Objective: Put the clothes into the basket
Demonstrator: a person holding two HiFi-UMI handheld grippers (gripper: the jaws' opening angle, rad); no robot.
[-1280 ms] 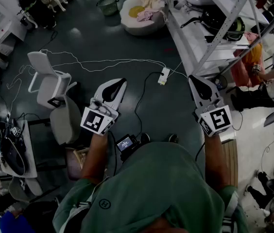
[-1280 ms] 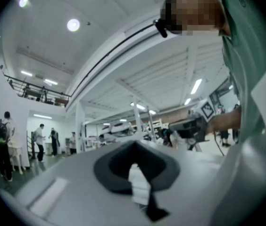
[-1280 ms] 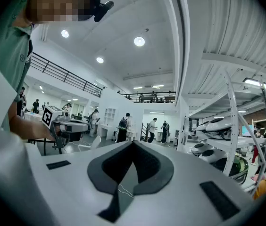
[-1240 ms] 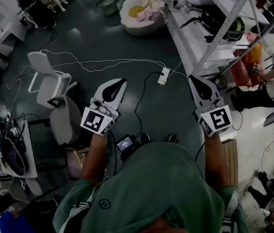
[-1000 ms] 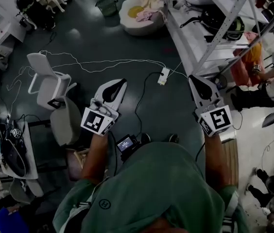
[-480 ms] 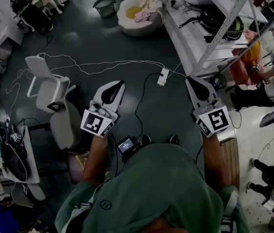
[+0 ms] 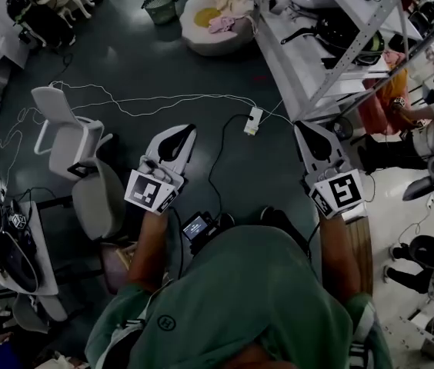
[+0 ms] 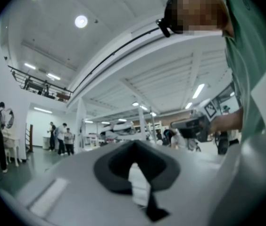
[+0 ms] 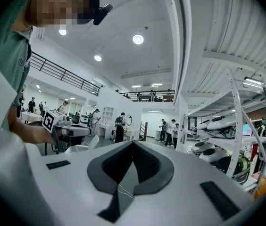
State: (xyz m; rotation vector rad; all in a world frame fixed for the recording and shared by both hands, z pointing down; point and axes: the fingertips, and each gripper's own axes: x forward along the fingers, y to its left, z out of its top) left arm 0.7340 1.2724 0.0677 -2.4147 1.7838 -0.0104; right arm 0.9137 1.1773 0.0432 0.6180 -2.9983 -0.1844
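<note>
Green plastic makes up the one basket [image 7: 159,6], which is seen on the floor far ahead of the left gripper's jaws and well apart from them. Just beside it, ahead of the gap between the two pairs of jaws, one white rounded tub [image 7: 201,43] is seen, with clothes [image 7: 221,23] piled in it. At least three pieces are counted: one yellow, one pink, one cream.

Two grippers are held out level over the dark floor. The left gripper [image 7: 186,131] is shown in its own view with the jaws closed on each other, and nothing is gripped or touched between them. The right gripper [image 7: 305,129] is likewise shown with the jaws pressed together and empty.

Two white chairs [image 7: 63,125] are found to the left of the left jaws. One white power strip [image 7: 252,120] lies on the floor between the two pairs of jaws, with a thin white cable [image 7: 125,98] run out ahead of the left jaws. One metal shelf rack [image 7: 317,48] stands ahead of the right jaws.
</note>
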